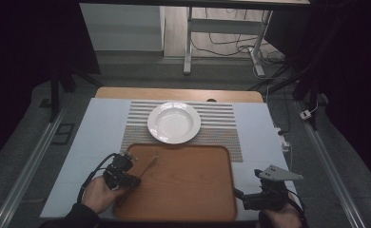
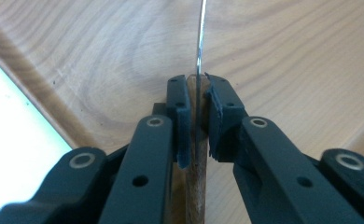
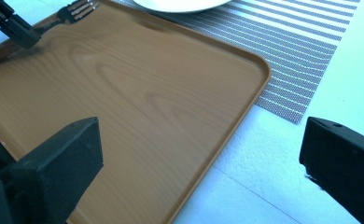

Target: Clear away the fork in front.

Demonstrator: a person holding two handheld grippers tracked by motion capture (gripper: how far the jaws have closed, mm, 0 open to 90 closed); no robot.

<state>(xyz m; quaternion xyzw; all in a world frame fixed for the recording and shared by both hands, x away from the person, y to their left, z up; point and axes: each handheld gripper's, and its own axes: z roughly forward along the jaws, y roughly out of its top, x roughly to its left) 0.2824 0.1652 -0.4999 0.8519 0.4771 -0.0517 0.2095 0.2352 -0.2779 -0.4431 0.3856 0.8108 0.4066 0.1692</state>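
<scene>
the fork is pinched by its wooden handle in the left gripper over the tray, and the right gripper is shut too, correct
Not quite. The fork is pinched by its wooden handle in the left gripper over the tray, but the right gripper is open: the right gripper view shows its jaws spread wide apart with nothing between them.

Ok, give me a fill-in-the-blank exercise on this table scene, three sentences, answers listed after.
1. The left gripper is shut on the handle of a ____.
2. The white plate rests on a striped ____, beyond the wooden tray.
3. The right gripper, beside the tray's right edge, has its jaws ____ and holds nothing.

Missing words: fork; placemat; open
</scene>
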